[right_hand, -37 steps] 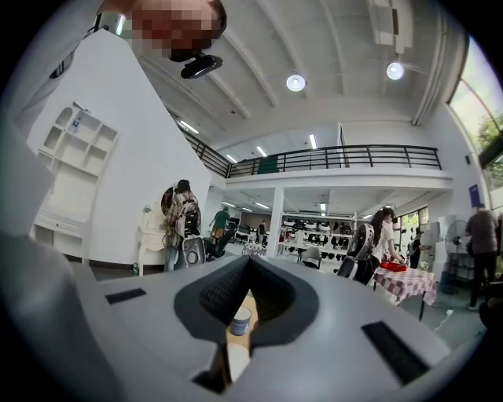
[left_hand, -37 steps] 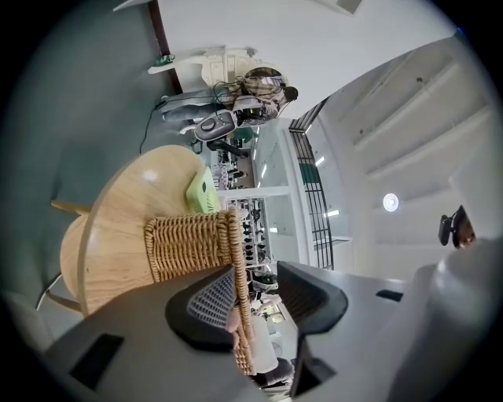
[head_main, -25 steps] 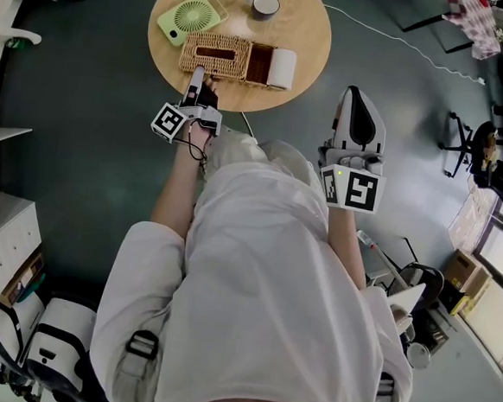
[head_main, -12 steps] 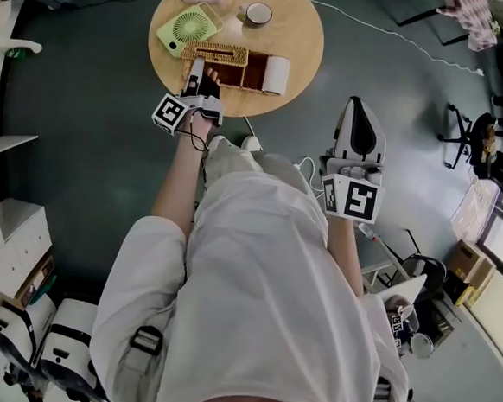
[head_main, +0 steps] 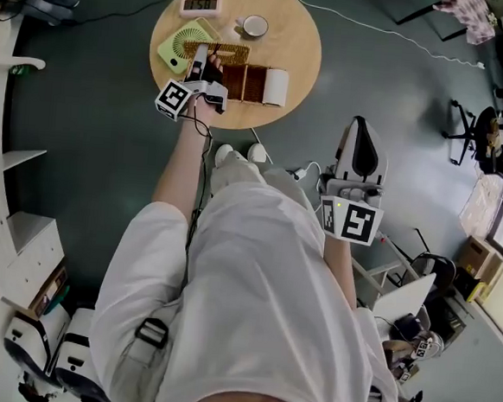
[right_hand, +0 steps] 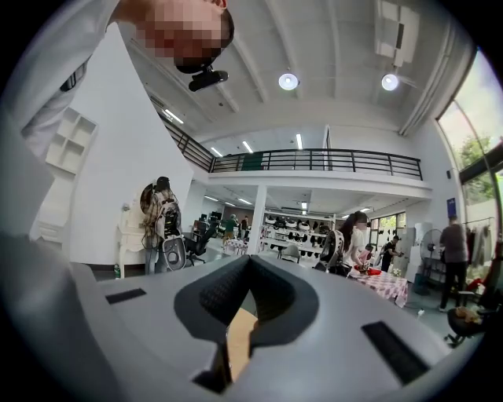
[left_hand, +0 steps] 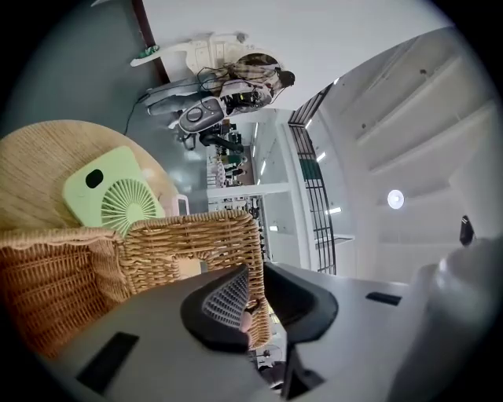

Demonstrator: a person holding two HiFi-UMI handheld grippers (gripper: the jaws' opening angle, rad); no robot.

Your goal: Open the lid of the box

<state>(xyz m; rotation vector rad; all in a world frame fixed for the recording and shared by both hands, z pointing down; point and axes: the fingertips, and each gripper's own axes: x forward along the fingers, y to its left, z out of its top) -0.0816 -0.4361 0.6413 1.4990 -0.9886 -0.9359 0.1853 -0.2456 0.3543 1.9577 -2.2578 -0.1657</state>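
Round table [head_main: 292,43], contents listed left to right. Green fan [head_main: 179,44]: lying flat, untouched. Left gripper [left_hand: 254,292]: jaws closing, with the free edge of the wicker lid [left_hand: 196,239] pinched between the pads. Lid: tilted up off the wicker box [head_main: 243,82], which sits mid-table just beside a white roll [head_main: 277,86]. Right gripper [right_hand: 250,292]: jaws together, empty, held at the person's side, well apart from the table. Status, by judgement: lid grasped and part-raised; swinging it fully back remains.
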